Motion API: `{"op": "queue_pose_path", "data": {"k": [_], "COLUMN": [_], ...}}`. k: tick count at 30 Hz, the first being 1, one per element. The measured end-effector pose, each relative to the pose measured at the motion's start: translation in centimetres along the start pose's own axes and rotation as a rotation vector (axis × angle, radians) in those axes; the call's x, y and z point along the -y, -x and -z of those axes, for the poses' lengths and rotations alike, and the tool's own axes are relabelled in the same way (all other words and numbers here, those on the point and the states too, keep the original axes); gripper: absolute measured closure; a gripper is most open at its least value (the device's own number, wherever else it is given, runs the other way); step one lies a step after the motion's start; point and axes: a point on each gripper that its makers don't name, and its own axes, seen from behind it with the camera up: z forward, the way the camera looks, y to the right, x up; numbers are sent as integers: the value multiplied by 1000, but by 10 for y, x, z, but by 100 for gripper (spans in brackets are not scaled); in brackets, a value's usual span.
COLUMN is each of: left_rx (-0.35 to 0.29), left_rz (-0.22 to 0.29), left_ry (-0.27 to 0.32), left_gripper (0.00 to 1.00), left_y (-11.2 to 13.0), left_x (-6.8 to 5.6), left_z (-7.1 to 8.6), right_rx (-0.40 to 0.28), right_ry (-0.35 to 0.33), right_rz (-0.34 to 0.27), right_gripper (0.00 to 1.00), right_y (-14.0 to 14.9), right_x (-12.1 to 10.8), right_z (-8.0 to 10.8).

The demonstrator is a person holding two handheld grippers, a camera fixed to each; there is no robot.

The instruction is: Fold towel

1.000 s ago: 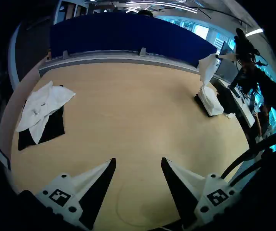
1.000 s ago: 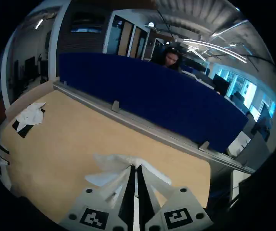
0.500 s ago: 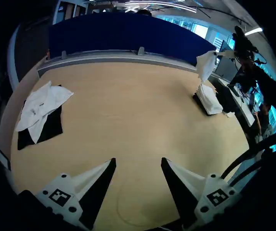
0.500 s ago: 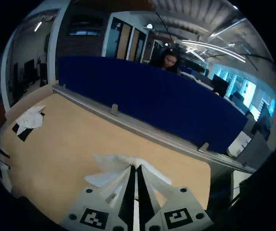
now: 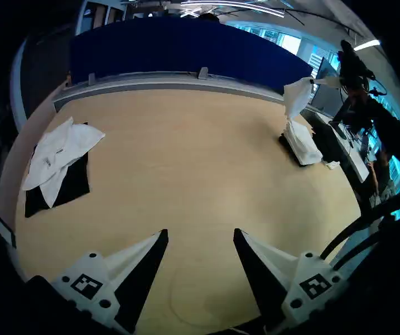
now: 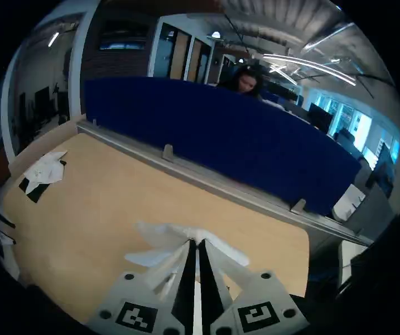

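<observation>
In the left gripper view my left gripper (image 5: 198,237) stands open above the bare wooden table (image 5: 200,162), nothing between its fingers. Far right, a white towel (image 5: 297,96) hangs lifted in the air from the other gripper, above a stack of folded white towels (image 5: 303,144) on a black mat. In the right gripper view my right gripper (image 6: 198,243) is shut on the white towel (image 6: 169,237), whose cloth bunches out ahead of the fingertips. A crumpled white towel (image 5: 60,149) lies on a black mat at the table's left, also seen as the small crumpled towel (image 6: 44,168).
A blue partition (image 5: 183,47) with a grey rail runs along the table's far edge. A person (image 6: 243,82) sits behind the blue partition (image 6: 227,139). An arm and dark cables (image 5: 378,128) are at the right, past the table's edge.
The right gripper's view has shifted slightly while it stays shut on the towel held up in the air. The left gripper has barely moved.
</observation>
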Motion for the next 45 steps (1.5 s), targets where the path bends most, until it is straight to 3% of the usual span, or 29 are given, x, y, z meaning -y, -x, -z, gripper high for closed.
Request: {"op": "queue_pose_path", "data": {"k": [8,14,21,30,39,45], "left_rx": [3,10,18,32,42,46], "left_rz": [-17,-26,-38,-52,-65,-67], "left_ry": [9,14,19,23,27,23], "left_gripper": [13,13,13,13,13,13], "left_y": [-5,-4,-3,0,4,7], "left_x": [-4,-6,-9,-13,-19,-18], "left_z": [1,-1,0,-1,-2,-2], "right_rx": [32,72,167,304,386,398], "right_ry": [13,26,48,70,135,148], "right_rz": [-22,-62,-103,-197,-246,-270], "right_gripper": [97,97,97,97,97,97], "right_y": [37,81,157,247,280,288], "right_x": [-3,-8,-14,-5,-11,-8], "right_z": [20,35,45,47,36,24]}}
